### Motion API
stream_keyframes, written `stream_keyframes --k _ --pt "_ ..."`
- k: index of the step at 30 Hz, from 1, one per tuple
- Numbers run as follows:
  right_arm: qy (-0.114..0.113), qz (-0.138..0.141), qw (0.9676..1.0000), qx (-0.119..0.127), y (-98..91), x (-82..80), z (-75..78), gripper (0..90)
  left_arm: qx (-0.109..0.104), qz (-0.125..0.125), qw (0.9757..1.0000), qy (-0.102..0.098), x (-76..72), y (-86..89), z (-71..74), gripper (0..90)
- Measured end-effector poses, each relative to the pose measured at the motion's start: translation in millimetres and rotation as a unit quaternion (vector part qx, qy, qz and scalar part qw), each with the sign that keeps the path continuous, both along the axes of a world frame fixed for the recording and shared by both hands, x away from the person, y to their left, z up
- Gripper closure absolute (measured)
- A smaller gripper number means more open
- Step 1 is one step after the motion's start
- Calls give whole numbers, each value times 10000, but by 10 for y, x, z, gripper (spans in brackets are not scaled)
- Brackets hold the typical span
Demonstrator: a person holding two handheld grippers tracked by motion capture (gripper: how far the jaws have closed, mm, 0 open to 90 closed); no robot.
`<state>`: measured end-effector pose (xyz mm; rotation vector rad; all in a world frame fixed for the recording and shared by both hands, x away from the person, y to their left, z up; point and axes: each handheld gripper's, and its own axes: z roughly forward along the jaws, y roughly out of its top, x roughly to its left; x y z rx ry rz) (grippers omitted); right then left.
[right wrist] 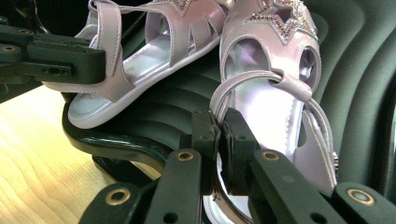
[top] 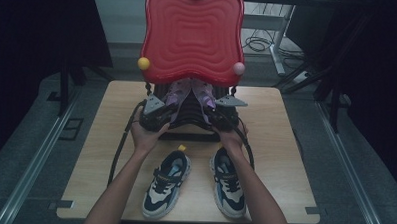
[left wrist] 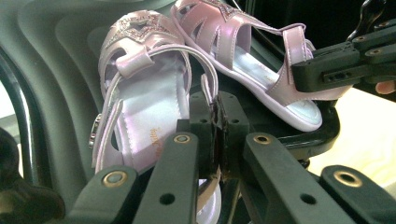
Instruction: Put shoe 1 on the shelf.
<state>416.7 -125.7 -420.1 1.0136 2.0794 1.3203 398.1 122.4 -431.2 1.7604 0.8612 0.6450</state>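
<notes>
Your left gripper (left wrist: 215,140) is clenched on the thin heel strap of one glossy lilac sandal with a glittery star on its toe (left wrist: 149,93), and your right gripper (right wrist: 219,140) is pinched the same way on the heel strap of the matching second lilac sandal (right wrist: 275,93). Both sandals lie inside the open ridged black case with the red wavy lid (top: 193,32), at the far side of the wooden table (top: 280,145). So the grasp looks done on both; lifting them out seems left, perhaps beside the pair of dark-and-cream sneakers (top: 168,183) near you.
</notes>
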Motion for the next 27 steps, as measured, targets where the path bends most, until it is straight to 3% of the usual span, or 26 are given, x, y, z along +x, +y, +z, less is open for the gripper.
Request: stream_keyframes --k 5,8,14,22,27 --pt "19 5 10000 -4 -3 -1 -2 842 -30 -14 10000 41 -3 9 -5 849" --pt "26 21 10000 -5 -3 -13 5 825 -86 17 9998 150 -15 18 1 774" --pt "14 135 9999 7 -49 -90 45 756 -470 -111 9982 358 -80 99 36 622" --pt "-62 275 9996 75 -141 -306 148 704 -705 -213 9958 542 -279 233 96 566" --pt "-3 462 9986 262 -267 -453 180 686 -775 -196 9949 623 -439 344 95 552"
